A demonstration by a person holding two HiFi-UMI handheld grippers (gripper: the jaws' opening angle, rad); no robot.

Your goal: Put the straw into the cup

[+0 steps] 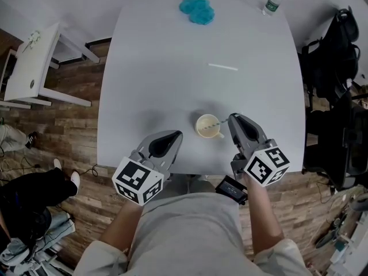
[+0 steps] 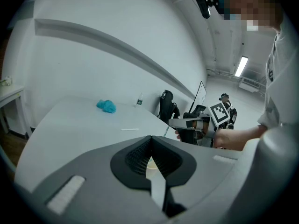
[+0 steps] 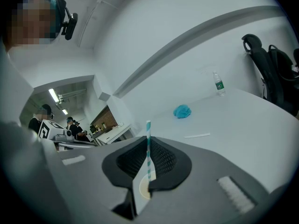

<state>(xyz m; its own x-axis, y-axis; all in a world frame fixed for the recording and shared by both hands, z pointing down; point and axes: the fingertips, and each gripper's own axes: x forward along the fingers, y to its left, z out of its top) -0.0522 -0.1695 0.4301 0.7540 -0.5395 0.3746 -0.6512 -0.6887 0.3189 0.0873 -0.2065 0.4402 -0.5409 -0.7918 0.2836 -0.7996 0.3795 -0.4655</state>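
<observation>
Right gripper view: right gripper (image 3: 148, 138) pinches straw (image 3: 148, 127). Head view only: straw's lower end inside cup (image 1: 200, 132). Left gripper (image 2: 150, 138) closed, empty.

Honestly, there's nothing here you can actually read. The bottle (image 1: 273, 2) at the far right of the table (image 1: 167, 68) has a green label, but it's way too small to make out any brand or wording. The marker cube (image 1: 138, 180) on your left gripper (image 1: 172, 134) and the one on your right gripper (image 1: 232, 118) only carry black-and-white square patterns, no letters or numbers. The small dark device (image 1: 232, 188) by your right wrist shows no legible print either.
</observation>
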